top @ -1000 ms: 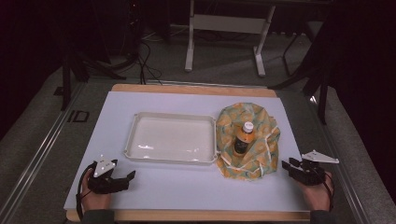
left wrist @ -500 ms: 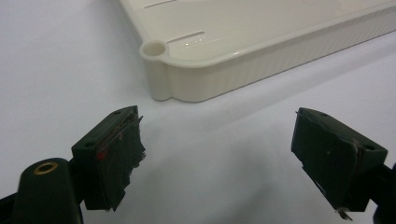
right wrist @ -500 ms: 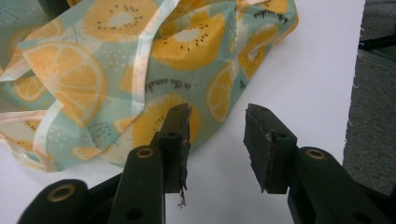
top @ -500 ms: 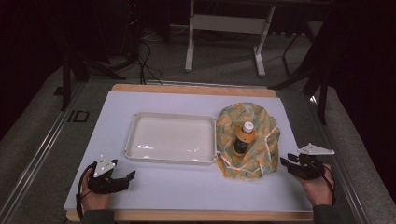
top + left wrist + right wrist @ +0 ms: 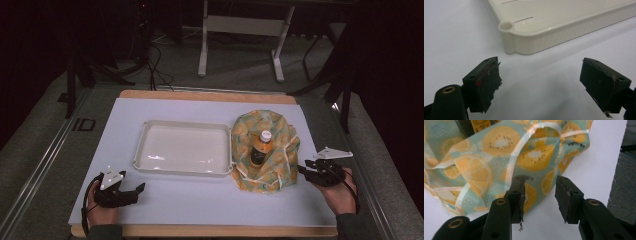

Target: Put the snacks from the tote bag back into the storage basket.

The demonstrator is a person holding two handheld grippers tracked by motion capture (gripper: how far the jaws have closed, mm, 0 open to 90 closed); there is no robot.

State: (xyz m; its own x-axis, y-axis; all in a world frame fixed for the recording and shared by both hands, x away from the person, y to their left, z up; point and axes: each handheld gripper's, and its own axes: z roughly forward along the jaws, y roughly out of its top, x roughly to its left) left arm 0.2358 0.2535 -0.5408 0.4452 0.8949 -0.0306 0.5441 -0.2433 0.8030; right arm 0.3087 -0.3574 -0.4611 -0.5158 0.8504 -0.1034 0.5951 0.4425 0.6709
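Nearing fruit-print bag (image 5: 265, 150) with right gripper (image 5: 539, 195), jaws narrowly parted, empty
Bottle (image 5: 259, 148) upright inside bag beside tray (image 5: 150, 165), nothing moved yet; left gripper (image 5: 541, 82) wide open, idle

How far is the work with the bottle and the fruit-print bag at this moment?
Done: the bottle stands inside the fruit-print bag, beside the cream tray. In hand: the right gripper, fingers apart with nothing between them, points at the bag's edge. Left: gripping the bag; the left gripper waits open near the tray corner.
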